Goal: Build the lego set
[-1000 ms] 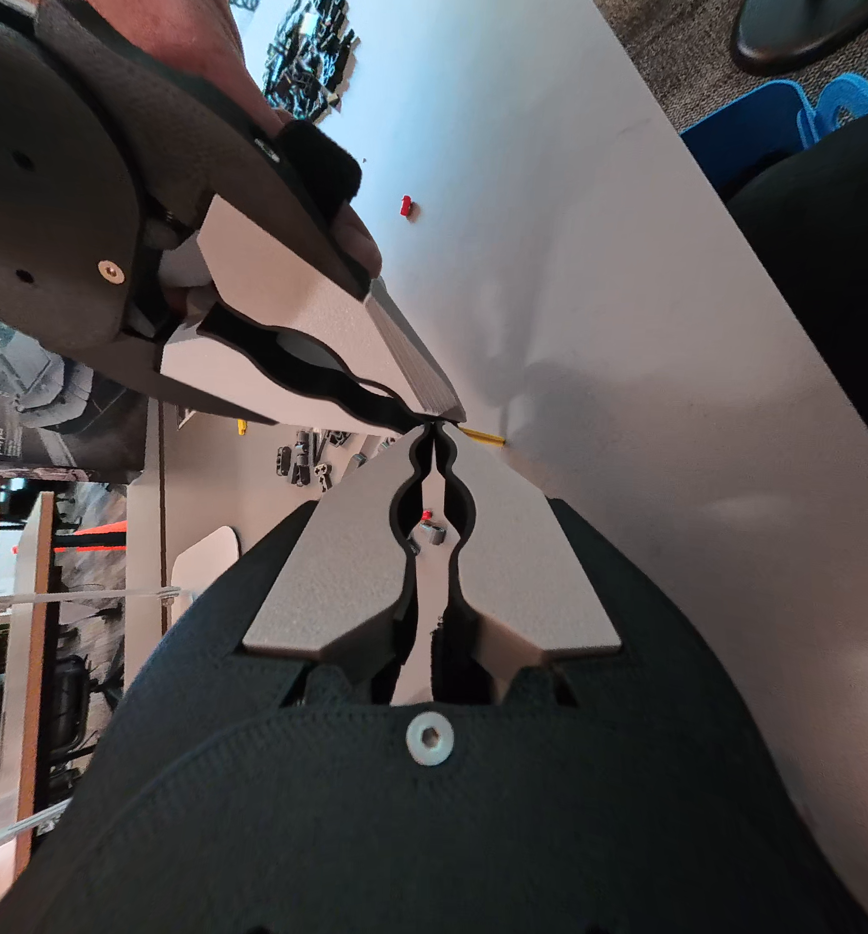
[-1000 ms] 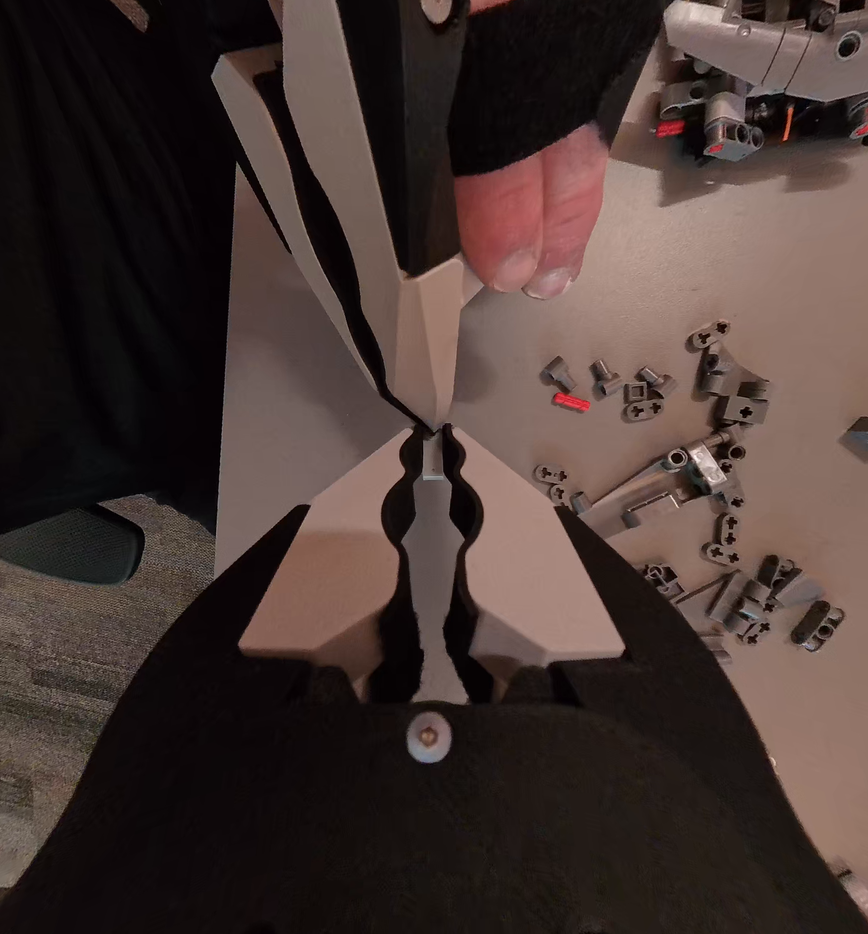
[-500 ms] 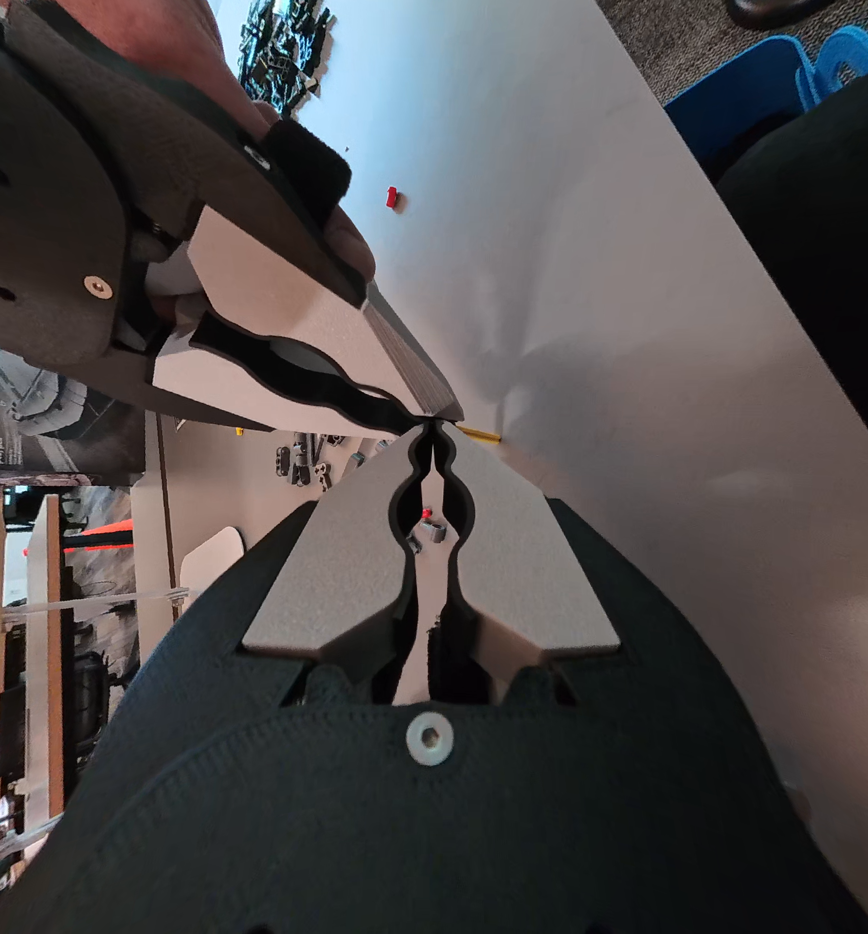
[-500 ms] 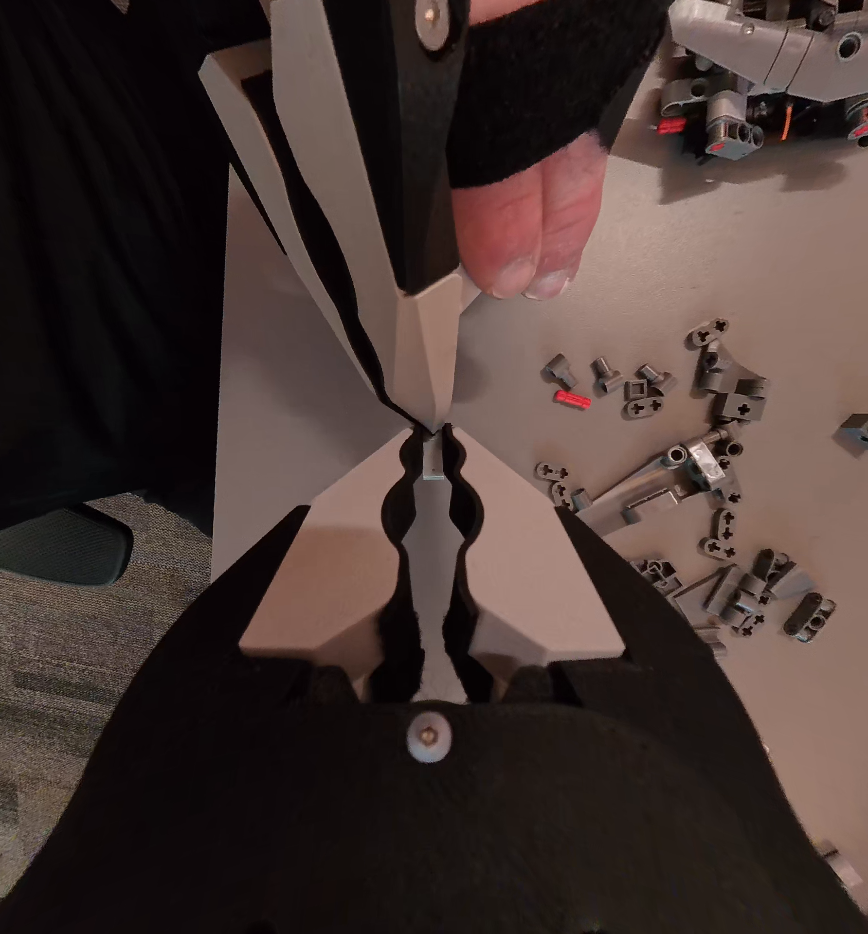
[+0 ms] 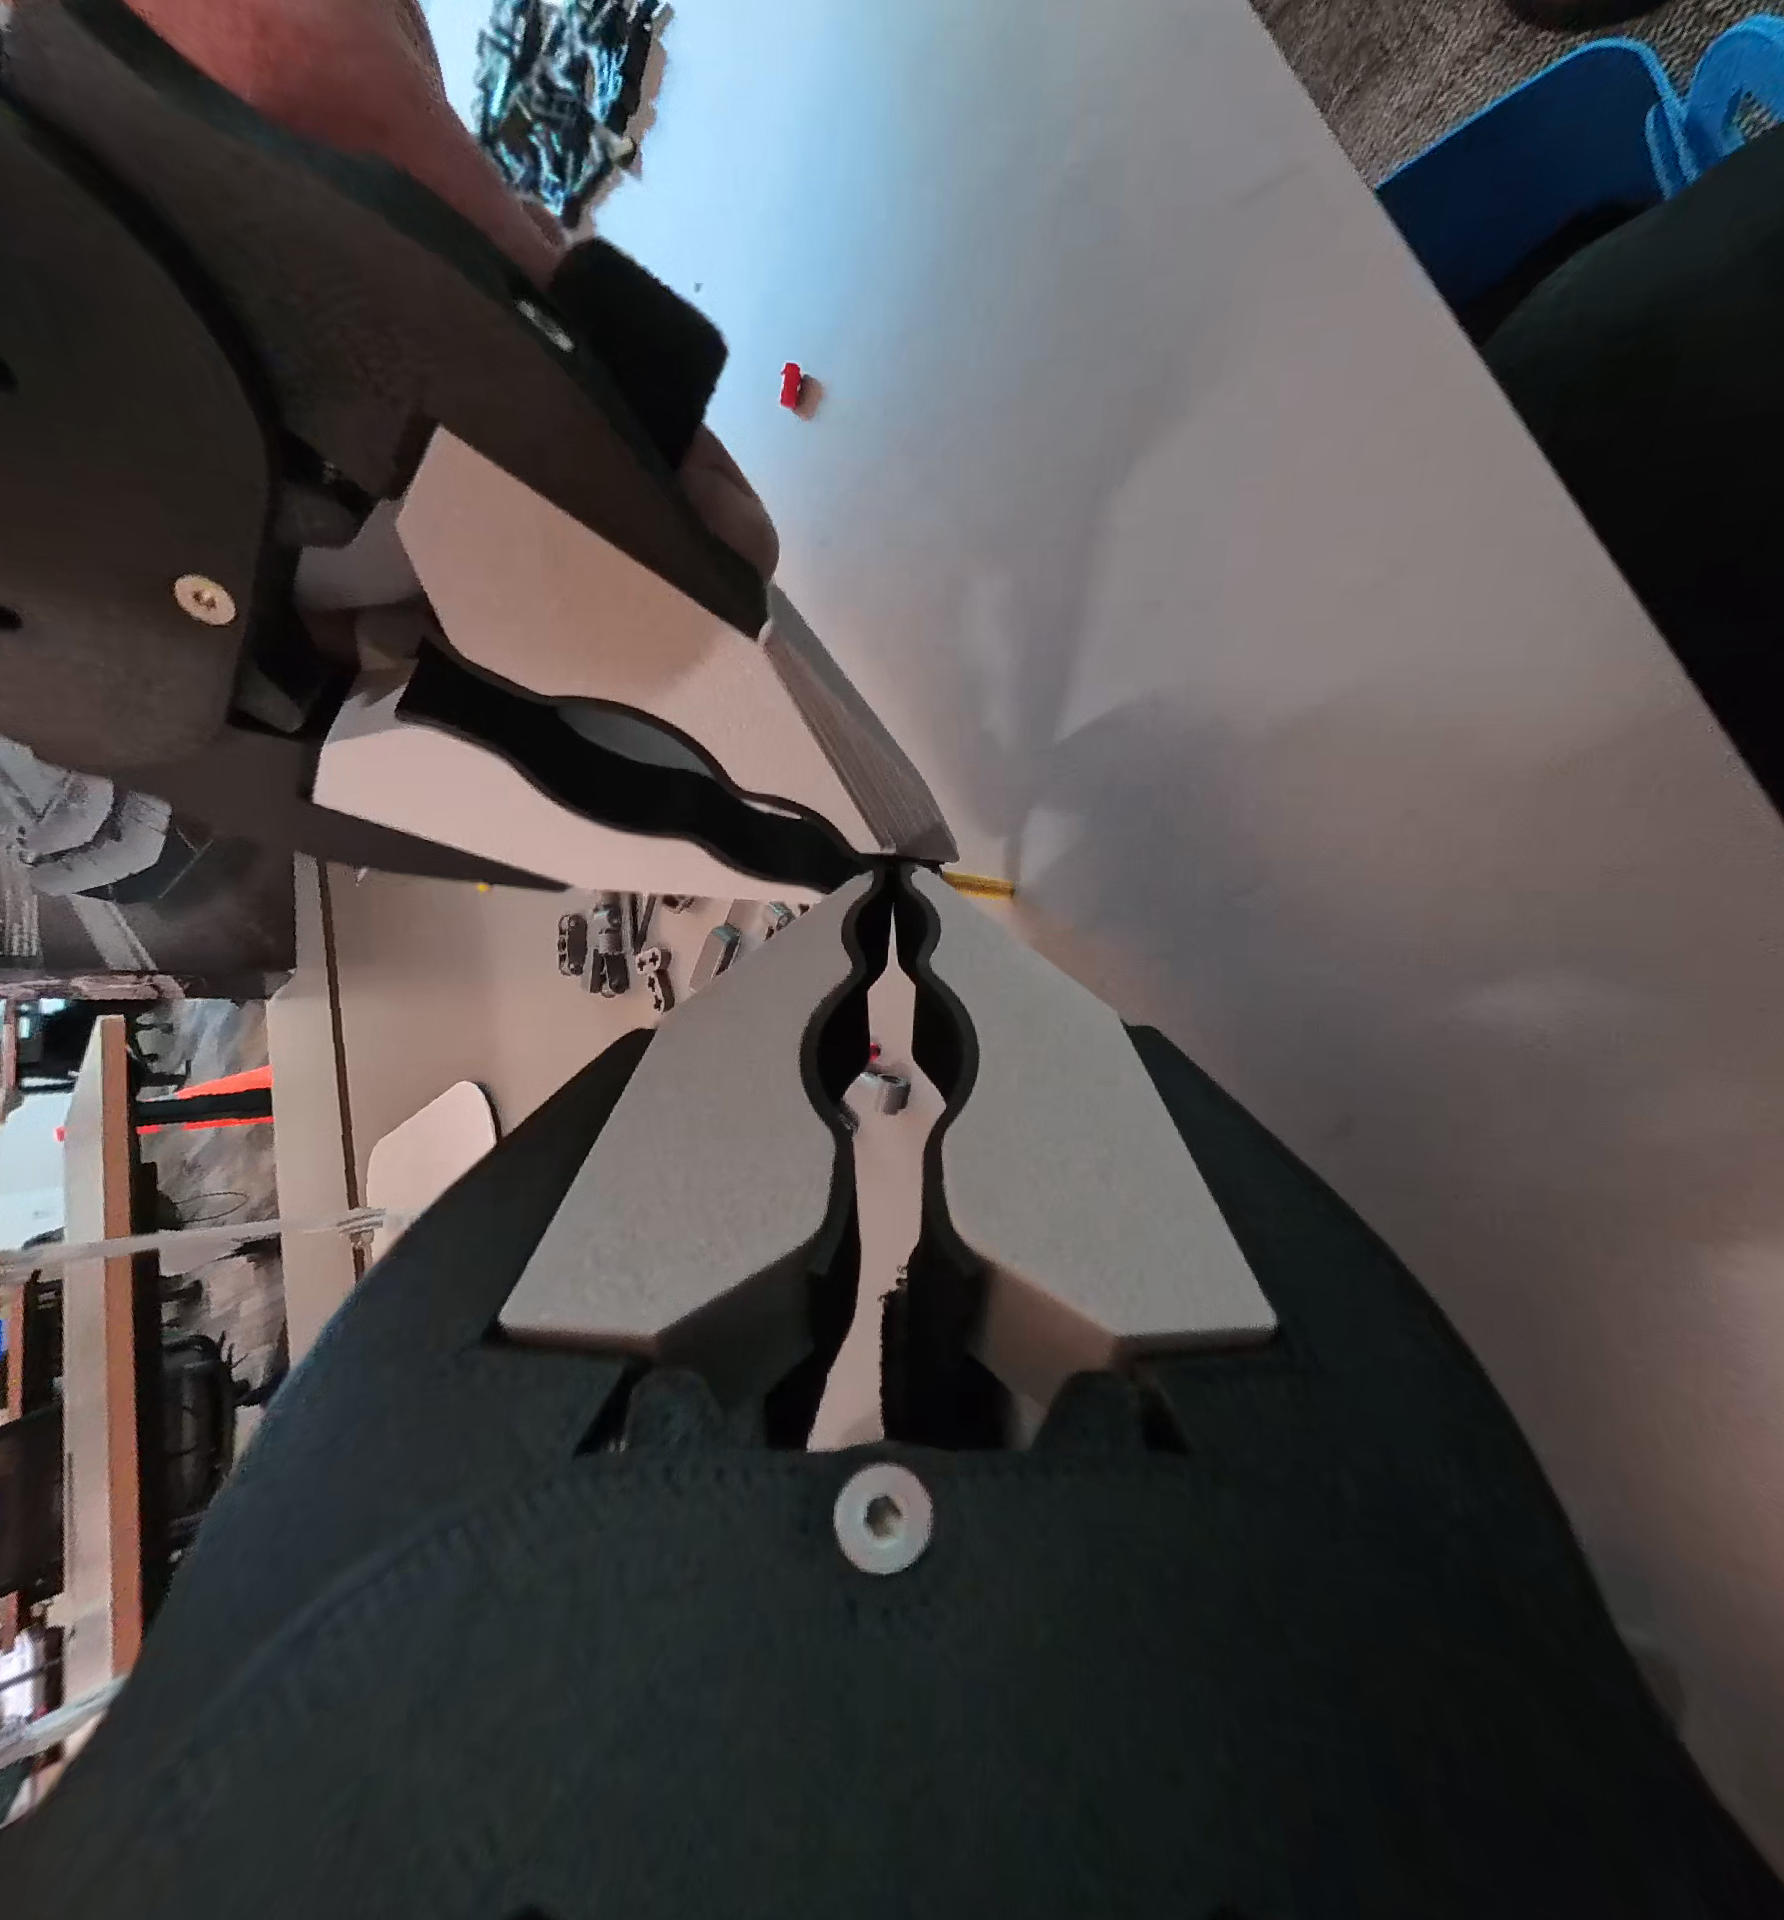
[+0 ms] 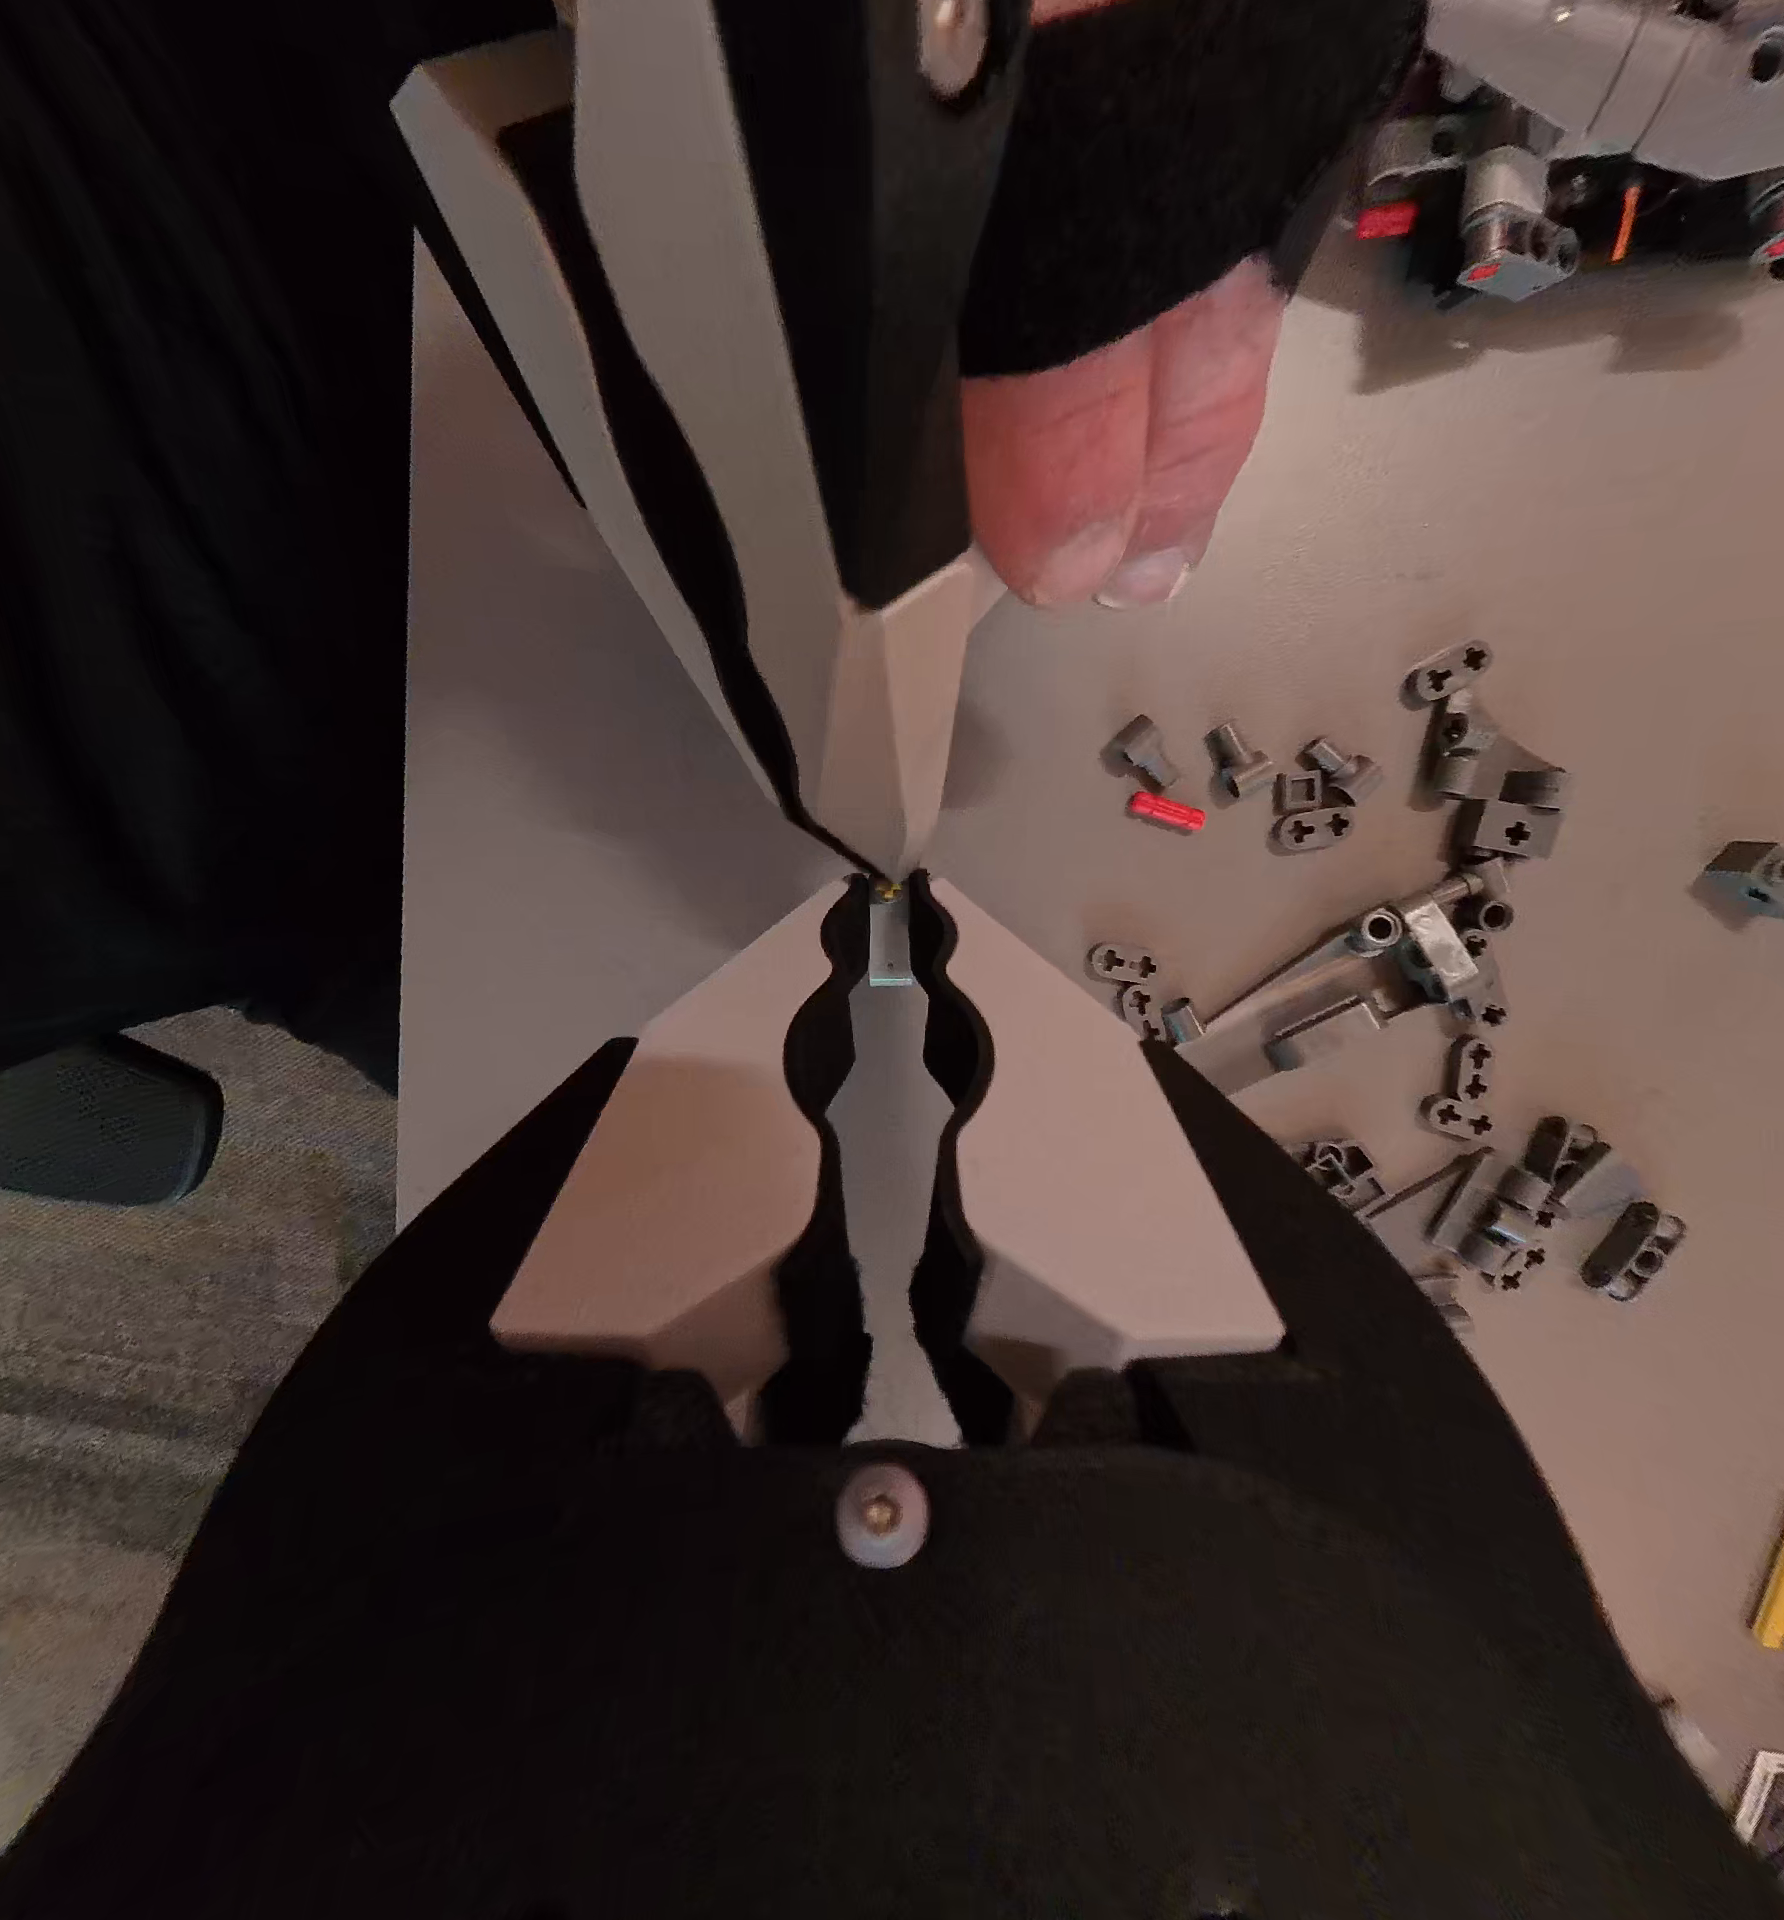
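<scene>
Small grey block [image 6: 889,948] sits clamped in the right gripper [image 6: 889,883], dead centre of its view, a yellow axle [image 5: 979,885] poking into its far end. Left gripper [image 5: 893,871] comes in from 12 o'clock, jaws shut on that axle. Risk: tips are nose to nose, so a slight twist could cock the axle or pop the block out. Loose grey parts [image 6: 1470,935] lie at 3 o'clock on the table [image 6: 597,727]. Blue bin [image 5: 1532,156] at 1 o'clock, contents not visible.
</scene>
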